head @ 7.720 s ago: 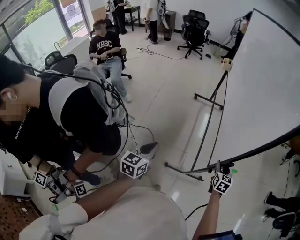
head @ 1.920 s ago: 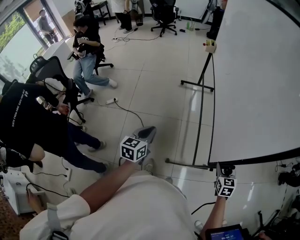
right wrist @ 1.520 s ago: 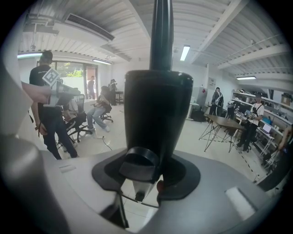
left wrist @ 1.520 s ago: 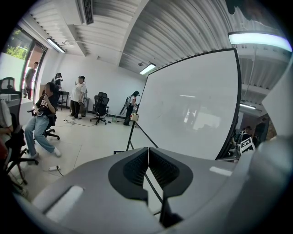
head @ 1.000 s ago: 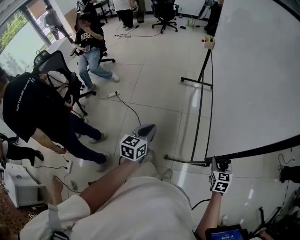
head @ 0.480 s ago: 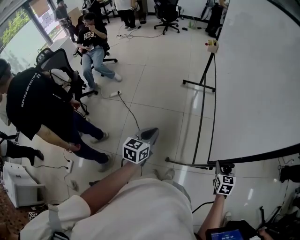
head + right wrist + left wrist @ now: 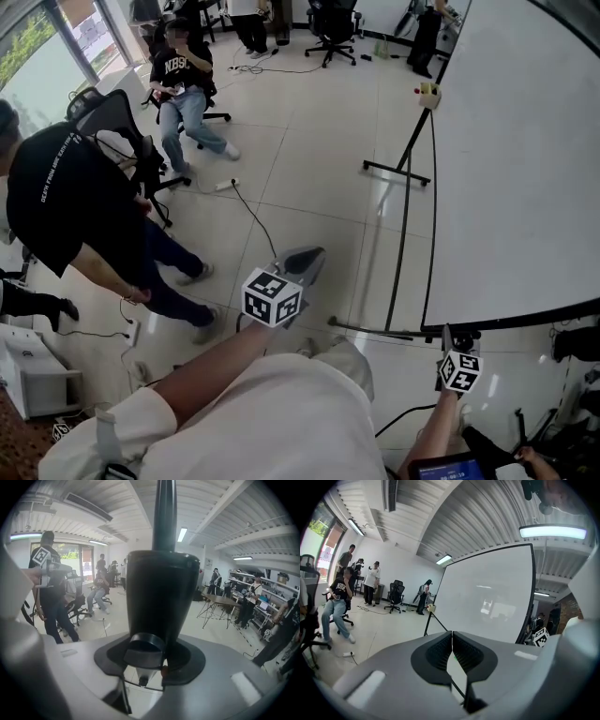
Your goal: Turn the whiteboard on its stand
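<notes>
Whiteboard (image 7: pixel 525 169): sitting tilted on its stand (image 7: pixel 401 253), filling the right side.
Right gripper (image 7: pixel 448 334): jaws clamping a black fitting (image 7: pixel 161 592) at the board's near edge.
Left gripper (image 7: pixel 309 255): hovering over the floor (image 7: pixel 309 169), left of the stand, jaws pressing together, gripping nothing.

**Cropped and occluded items**
Large white black-framed whiteboard (image 7: pixel 516 169): cut off by the head view's top and right edges. Right tongs (image 7: pixel 447 334): mostly hidden behind their marker cube (image 7: pixel 460 371). Black conical fitting (image 7: pixel 161 592) in the right gripper view: stem runs off the top edge.
</notes>
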`<state>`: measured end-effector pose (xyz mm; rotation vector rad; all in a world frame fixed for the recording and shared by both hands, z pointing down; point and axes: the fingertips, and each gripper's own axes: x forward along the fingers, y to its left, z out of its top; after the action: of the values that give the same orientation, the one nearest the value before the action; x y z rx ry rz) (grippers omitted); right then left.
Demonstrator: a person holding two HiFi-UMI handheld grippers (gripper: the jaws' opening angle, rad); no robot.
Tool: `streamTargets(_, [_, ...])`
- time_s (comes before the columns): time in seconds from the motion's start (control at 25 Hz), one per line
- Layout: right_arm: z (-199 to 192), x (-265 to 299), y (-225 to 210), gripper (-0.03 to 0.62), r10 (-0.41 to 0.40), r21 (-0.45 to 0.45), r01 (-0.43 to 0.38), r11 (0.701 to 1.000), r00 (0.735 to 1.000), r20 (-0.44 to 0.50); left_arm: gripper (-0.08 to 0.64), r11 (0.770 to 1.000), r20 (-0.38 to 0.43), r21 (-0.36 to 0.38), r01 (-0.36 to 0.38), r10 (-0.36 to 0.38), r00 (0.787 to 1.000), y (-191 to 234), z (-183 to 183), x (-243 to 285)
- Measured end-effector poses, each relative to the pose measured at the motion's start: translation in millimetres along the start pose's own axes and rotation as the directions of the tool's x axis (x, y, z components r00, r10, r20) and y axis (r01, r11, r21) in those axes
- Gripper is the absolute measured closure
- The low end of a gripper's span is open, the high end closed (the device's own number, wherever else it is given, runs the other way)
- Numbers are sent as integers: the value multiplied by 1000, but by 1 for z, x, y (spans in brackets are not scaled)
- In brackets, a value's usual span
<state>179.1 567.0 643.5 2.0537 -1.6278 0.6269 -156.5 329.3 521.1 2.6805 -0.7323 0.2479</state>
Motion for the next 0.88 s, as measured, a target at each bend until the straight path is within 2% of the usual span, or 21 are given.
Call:
streamTargets(0.48, [-9, -14, 10, 407, -1, -3, 1, 1000, 1000, 6, 535, 999, -27, 13, -29, 30, 999, 6, -15, -8])
streamTargets(0.64, [-16, -23, 13, 407, -1, 1, 1, 1000, 1000, 1, 535, 999, -26, -2, -34, 34, 999, -10, -13, -8])
streamTargets(0.88, [-26, -36, 19, 407, 11, -8, -11, 1000, 1000, -5, 534, 1000, -40, 15, -14, 14, 999, -44, -17, -7])
